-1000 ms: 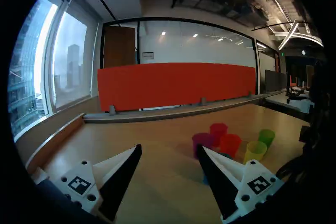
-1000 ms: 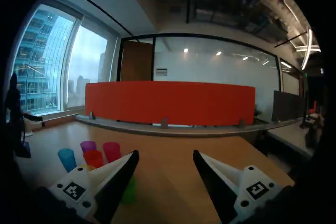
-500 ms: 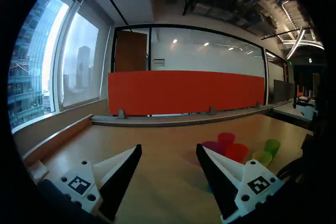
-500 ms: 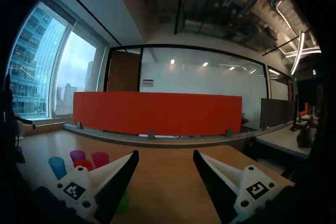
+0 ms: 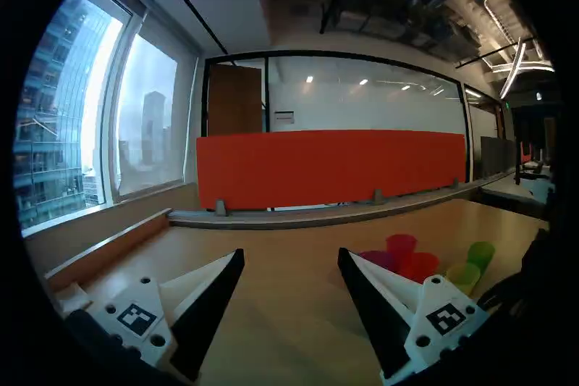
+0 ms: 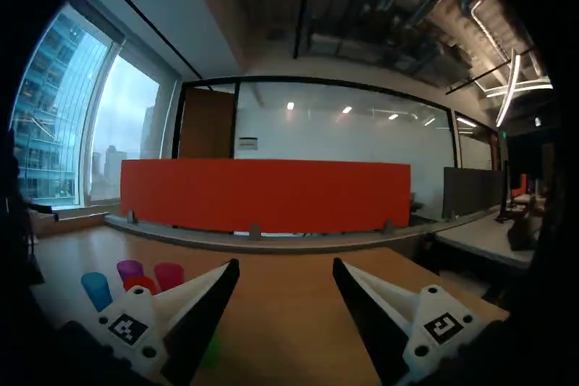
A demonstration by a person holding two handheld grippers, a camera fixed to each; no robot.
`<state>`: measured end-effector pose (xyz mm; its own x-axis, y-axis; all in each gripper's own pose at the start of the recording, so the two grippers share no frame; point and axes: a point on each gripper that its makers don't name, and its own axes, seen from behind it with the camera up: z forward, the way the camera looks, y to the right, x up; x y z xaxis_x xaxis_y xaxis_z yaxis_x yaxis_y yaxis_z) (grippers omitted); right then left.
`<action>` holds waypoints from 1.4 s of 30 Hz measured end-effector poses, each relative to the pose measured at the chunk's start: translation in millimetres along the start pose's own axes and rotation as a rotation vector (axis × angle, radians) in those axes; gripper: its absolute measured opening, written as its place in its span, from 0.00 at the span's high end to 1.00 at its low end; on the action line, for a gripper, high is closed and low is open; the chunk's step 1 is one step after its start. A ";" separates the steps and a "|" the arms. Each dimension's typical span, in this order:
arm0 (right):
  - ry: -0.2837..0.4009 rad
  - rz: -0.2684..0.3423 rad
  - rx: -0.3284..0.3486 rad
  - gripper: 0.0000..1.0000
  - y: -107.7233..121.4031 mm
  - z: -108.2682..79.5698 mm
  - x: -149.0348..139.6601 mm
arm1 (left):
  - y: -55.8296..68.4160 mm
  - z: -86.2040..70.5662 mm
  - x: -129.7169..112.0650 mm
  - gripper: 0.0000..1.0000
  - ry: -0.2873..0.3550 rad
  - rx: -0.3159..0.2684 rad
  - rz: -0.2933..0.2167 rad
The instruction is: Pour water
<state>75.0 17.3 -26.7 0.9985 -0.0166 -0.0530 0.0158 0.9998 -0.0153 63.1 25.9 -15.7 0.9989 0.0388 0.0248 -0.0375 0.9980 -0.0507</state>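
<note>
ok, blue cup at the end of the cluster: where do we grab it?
Take the blue cup across its side wall, mid-height, coming level from the side away from the purple cup. It stands upright at the cluster's edge, so that side looks free.

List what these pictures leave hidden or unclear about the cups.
- Purple cup: left gripper view, half behind a finger of the left gripper.
- Green cup: right gripper view, mostly behind a finger of the right gripper.
- Any cup's contents: both views, seen from the side, too small.
</note>
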 end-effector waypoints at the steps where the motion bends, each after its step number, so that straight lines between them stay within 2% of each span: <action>1: 0.000 0.005 -0.002 0.00 0.6 -0.1 0.5 | -0.5 0.1 -0.2 0.04 0.002 0.006 0.004; 5: 0.004 0.020 -0.006 0.00 2.6 -0.5 3.1 | -1.7 1.0 -1.4 0.04 0.012 0.026 0.012; 12: 0.008 0.035 -0.015 0.00 5.6 -0.9 10.8 | -3.3 3.2 -6.3 0.04 0.026 0.046 -0.006; 17: 0.010 0.038 -0.023 0.00 6.9 -1.3 14.7 | -5.3 3.9 -10.8 0.04 0.036 0.055 0.006; 29: 0.000 0.029 -0.027 0.00 -1.3 -1.4 11.4 | -10.6 9.8 -36.9 0.04 0.023 0.057 0.014; 42: -0.001 0.014 -0.028 0.00 -6.4 0.2 17.1 | -21.6 16.2 -57.6 0.04 0.013 0.060 -0.021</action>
<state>91.9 10.7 -27.3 0.9986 -0.0024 -0.0524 0.0002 0.9991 -0.0420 5.9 2.9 0.1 0.9998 0.0177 0.0122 -0.0178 0.9998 0.0097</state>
